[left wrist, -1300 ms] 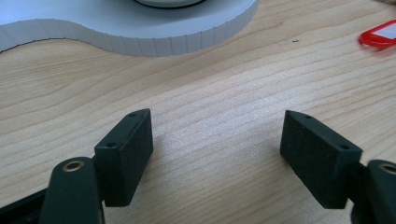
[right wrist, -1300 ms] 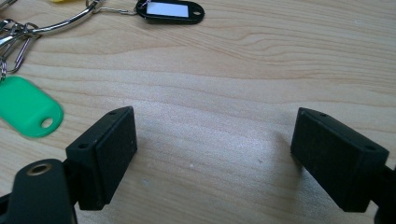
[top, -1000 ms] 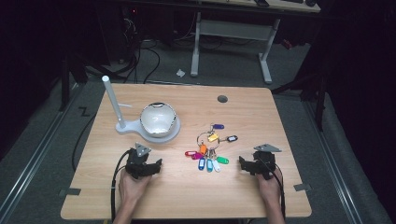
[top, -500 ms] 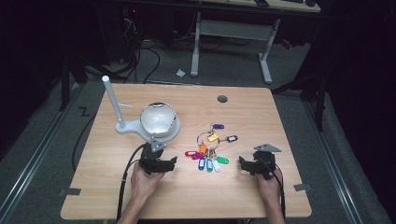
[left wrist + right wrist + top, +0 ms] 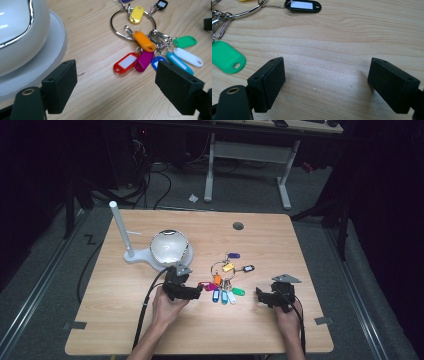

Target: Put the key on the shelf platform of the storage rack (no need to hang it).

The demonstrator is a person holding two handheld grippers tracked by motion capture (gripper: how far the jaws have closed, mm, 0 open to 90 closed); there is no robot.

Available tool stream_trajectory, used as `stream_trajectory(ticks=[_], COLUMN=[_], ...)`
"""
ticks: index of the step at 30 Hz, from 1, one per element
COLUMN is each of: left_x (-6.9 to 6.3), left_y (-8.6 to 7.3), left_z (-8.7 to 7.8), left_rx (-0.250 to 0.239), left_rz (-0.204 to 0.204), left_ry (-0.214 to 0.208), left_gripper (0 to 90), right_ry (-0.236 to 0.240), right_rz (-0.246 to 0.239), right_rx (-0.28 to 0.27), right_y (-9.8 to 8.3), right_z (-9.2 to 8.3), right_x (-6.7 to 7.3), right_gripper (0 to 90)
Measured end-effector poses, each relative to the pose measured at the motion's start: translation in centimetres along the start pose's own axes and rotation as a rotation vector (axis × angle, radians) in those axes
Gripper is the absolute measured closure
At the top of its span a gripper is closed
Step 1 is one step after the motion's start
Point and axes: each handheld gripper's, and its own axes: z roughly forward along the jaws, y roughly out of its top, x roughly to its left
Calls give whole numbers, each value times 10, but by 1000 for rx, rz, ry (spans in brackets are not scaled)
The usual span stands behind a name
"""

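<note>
A metal key ring (image 5: 220,266) with several coloured plastic tags lies flat on the wooden table (image 5: 280,245), right of centre. My left gripper (image 5: 199,291) is open, its tips just left of the tags. In the left gripper view, the red tag (image 5: 125,62), magenta tag (image 5: 144,60) and orange tag (image 5: 143,41) lie ahead of the open left gripper (image 5: 117,86), apart from it. My right gripper (image 5: 259,295) is also open, resting right of the tags. In the right gripper view, the right gripper (image 5: 325,82) frames bare wood, with a green tag (image 5: 225,58) to the left and a black tag (image 5: 303,5) at the top.
A white domed object (image 5: 169,247) on a flat base with an upright white post (image 5: 121,227) stands at the left gripper's far side; its base (image 5: 45,57) is close to the left jaw. A round cable hole (image 5: 238,226) sits at the table's back.
My left gripper has moved right across the table, from the left side up to the key tags. The right gripper has stayed in place.
</note>
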Motion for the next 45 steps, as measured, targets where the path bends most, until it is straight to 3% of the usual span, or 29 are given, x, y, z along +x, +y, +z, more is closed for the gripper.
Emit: stream_trajectory(ticks=[12, 29, 45], left_x=[-22, -26, -41], left_y=[23, 26, 28], left_z=[21, 46, 74], left_rx=[32, 43, 67], left_rz=[63, 6, 17], left_ry=[-42, -53, -40], left_gripper=[178, 195, 241], right_ry=[0, 0, 0], right_rz=[0, 0, 0], right_rx=[0, -1, 0], right_y=[0, 0, 0], right_z=[0, 0, 0], right_x=[0, 0, 0], right_gripper=[144, 144, 144])
